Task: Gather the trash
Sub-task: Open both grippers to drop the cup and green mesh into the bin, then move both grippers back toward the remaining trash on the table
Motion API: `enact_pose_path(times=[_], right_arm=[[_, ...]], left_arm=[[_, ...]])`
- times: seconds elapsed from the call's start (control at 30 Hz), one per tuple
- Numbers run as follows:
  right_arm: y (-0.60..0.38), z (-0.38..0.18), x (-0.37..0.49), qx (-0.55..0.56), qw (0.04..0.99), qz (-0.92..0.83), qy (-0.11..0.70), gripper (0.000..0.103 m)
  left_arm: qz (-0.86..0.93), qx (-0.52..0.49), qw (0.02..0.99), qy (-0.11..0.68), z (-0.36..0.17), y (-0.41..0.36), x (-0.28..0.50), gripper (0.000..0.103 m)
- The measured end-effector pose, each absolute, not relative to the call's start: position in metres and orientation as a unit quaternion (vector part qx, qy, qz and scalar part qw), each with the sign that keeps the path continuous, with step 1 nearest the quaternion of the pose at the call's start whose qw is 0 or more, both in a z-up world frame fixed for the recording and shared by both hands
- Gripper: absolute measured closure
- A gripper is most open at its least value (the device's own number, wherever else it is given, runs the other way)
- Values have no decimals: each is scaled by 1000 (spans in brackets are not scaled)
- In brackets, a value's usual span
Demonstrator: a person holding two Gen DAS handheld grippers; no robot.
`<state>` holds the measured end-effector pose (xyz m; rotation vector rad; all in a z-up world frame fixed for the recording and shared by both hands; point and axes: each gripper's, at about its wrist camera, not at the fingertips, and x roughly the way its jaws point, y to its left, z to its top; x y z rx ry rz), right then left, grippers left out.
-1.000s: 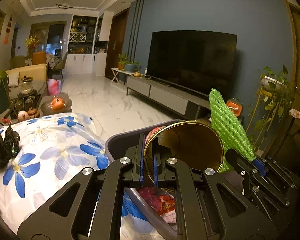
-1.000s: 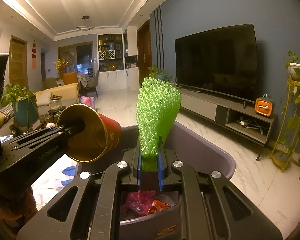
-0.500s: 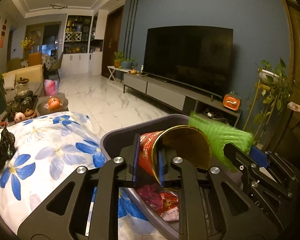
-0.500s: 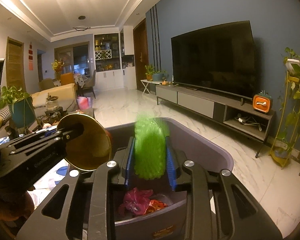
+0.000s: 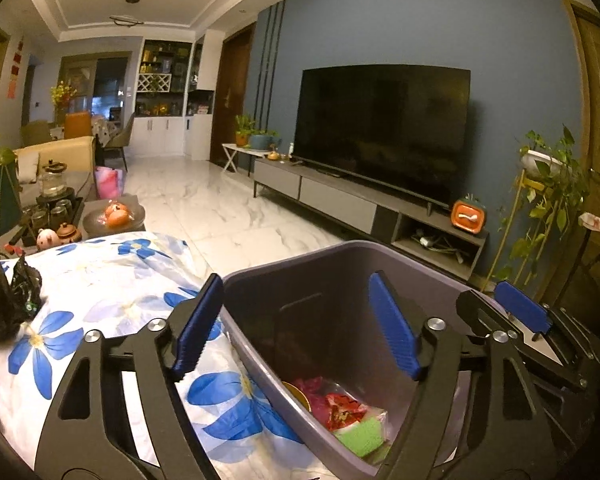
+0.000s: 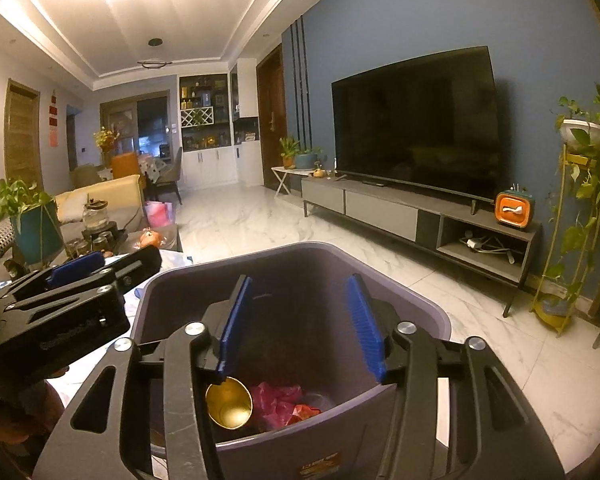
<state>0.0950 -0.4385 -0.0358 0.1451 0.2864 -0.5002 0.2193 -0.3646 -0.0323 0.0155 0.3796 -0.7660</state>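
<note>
- My left gripper (image 5: 296, 324) gapes wide over the purple bin (image 5: 340, 256), nothing between its blue pads (image 5: 392, 336).
- My right gripper (image 6: 302, 326) is likewise spread and empty above the same bin.
- Inside lie the gold-lined cup (image 6: 229, 402), green foam net (image 5: 360, 436) and red wrappers (image 6: 282, 400) (all loose at the bottom).
- The floral cloth (image 5: 112, 280) lies just beside the bin.

The left gripper (image 5: 296, 326) stood open above the bin (image 5: 340, 276); green netting (image 5: 360, 436) and red wrappers (image 5: 340, 404) lay inside.
</note>
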Motion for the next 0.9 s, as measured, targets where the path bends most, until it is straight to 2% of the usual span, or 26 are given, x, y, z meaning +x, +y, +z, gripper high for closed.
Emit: enact_pose_path(times=[0.27, 0.43, 0.9], right_arm=[[-433, -36, 91, 70, 955, -252, 139, 39], [-427, -33, 83, 74, 956, -251, 130, 25], [-388, -20, 49, 89, 962, -226, 123, 21]], left_arm=[[-354, 6, 918, 180, -26, -349, 211, 19], [-332, -2, 927, 172, -19, -327, 200, 17], [-273, -4, 950, 152, -2, -247, 149, 15]])
